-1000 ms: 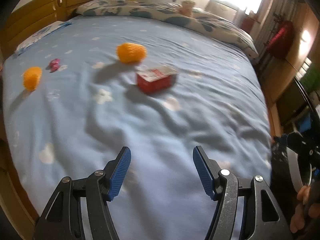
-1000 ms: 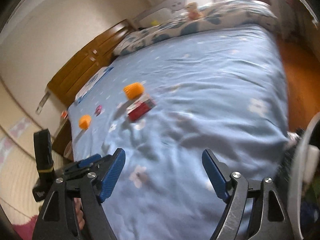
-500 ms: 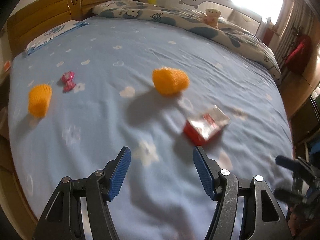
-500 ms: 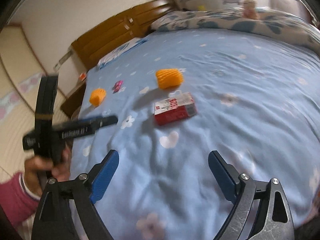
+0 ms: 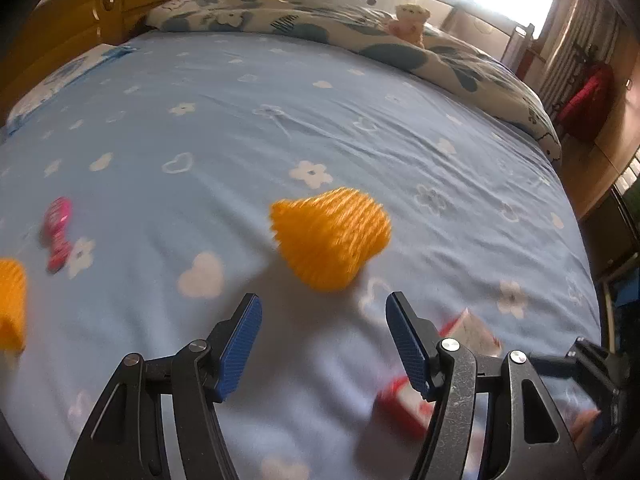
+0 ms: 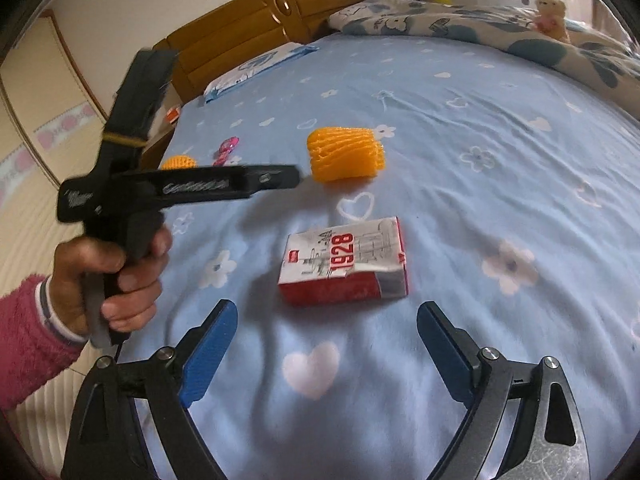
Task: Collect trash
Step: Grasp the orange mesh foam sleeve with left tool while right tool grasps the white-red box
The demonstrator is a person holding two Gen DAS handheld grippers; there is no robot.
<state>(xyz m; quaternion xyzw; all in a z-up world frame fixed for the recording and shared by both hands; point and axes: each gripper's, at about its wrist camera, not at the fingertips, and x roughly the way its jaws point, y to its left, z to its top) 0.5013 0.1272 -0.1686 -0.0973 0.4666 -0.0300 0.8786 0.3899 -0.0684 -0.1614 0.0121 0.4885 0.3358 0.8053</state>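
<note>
red carton (image 5: 404, 404) blurred behind claw, orange net (image 5: 10, 304) edge-cropped

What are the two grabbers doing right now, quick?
Left gripper: open, empty, the orange foam net just ahead.
Right gripper: open, jaws just widened, nothing between them, red box ahead.

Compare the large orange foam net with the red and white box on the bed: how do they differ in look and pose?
The orange foam net is a soft, ribbed mesh sleeve in one colour; the red and white box is a hard-edged carton printed with 1928. The net lies farther up the bed, while the box lies flat nearest the right gripper. Both rest on the blue sheet, untouched by either gripper.
</note>
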